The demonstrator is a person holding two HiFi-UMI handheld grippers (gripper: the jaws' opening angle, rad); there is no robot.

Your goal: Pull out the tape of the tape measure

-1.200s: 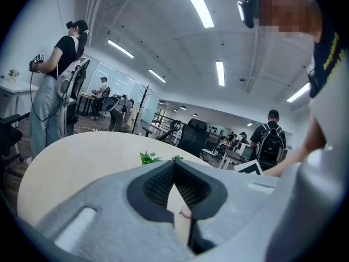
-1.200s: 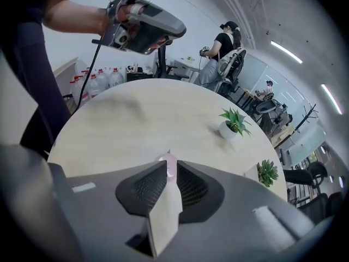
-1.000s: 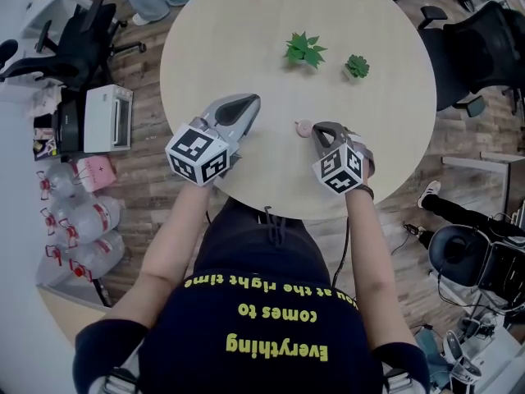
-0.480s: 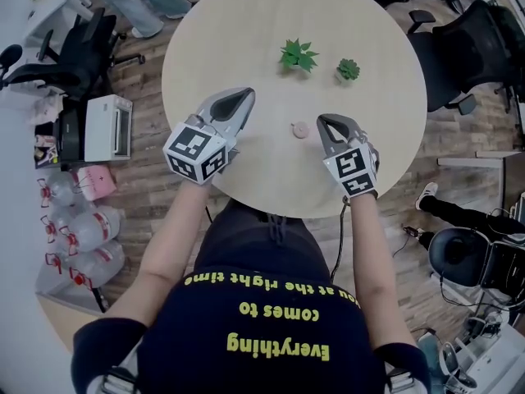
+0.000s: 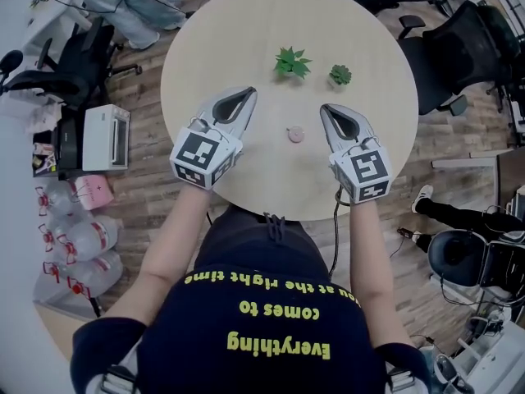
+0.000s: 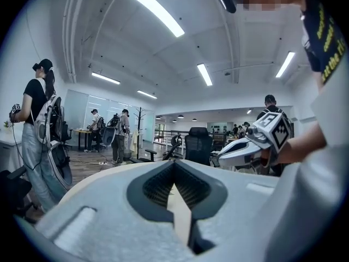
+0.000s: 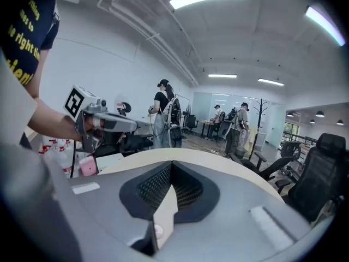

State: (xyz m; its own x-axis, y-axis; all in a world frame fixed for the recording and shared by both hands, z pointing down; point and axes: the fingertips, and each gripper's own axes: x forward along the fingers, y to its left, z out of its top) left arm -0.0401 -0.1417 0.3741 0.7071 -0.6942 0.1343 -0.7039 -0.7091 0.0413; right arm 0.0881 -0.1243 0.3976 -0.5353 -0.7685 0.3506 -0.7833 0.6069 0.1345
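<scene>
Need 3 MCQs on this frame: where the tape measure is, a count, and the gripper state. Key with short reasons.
1. Where is the pink tape measure?
A) held in a gripper
B) on the table, between the left gripper and the right gripper
C) on the floor

2. How many small green plants stand on the table?
A) one
B) two
C) four

3. What state are the two grippers in?
A) both wide open
B) right shut on the tape measure
C) both shut, empty

Key:
1 B: the head view shows it lying on the tabletop between the gripper tips, touched by neither.
2 B: the larger plant has a second, smaller one beside it.
3 C: each gripper view shows its jaws together with nothing between them.
</scene>
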